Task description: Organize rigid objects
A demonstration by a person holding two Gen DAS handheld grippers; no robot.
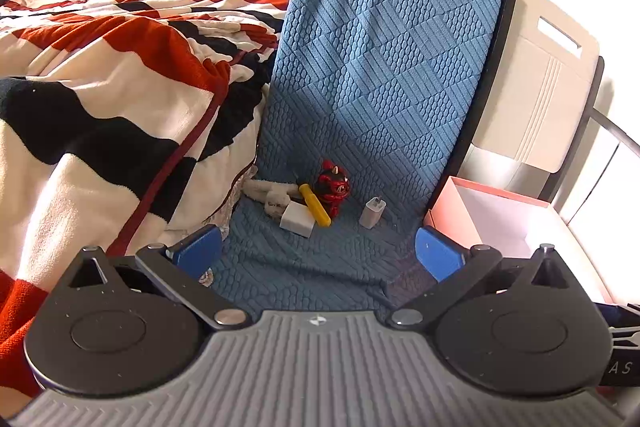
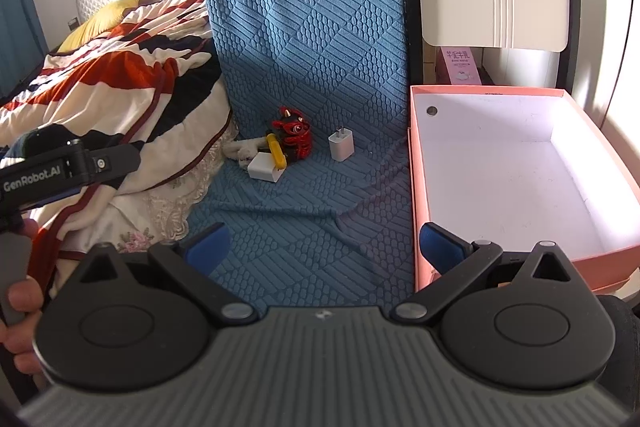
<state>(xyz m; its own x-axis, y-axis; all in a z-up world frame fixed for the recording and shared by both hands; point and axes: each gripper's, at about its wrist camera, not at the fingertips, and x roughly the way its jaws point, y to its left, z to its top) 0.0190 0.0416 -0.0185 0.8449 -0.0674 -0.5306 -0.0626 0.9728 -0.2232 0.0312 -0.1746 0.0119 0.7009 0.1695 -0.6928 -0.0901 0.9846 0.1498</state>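
Note:
On a blue textured cloth (image 1: 320,259) lie a red and black toy figure (image 1: 333,187), a yellow stick-shaped object (image 1: 315,205), a white square charger (image 1: 297,219), a white plug adapter (image 1: 372,213) standing apart to the right, and a whitish fabric piece (image 1: 266,193). The same items show in the right wrist view: toy (image 2: 292,133), yellow object (image 2: 277,151), square charger (image 2: 264,167), plug adapter (image 2: 341,145). An open pink box (image 2: 416,187) with a white inside sits to the right; it also shows in the left wrist view (image 1: 448,205). My left gripper (image 1: 320,253) and right gripper (image 2: 325,243) are open, empty, well short of the items.
A striped red, black and white blanket (image 1: 120,87) is heaped on the left, beside the cloth. The cloth drapes up over a chair back (image 1: 380,27). A cream panel (image 1: 540,75) stands behind the box. The left gripper's body (image 2: 60,171) shows at the right view's left edge.

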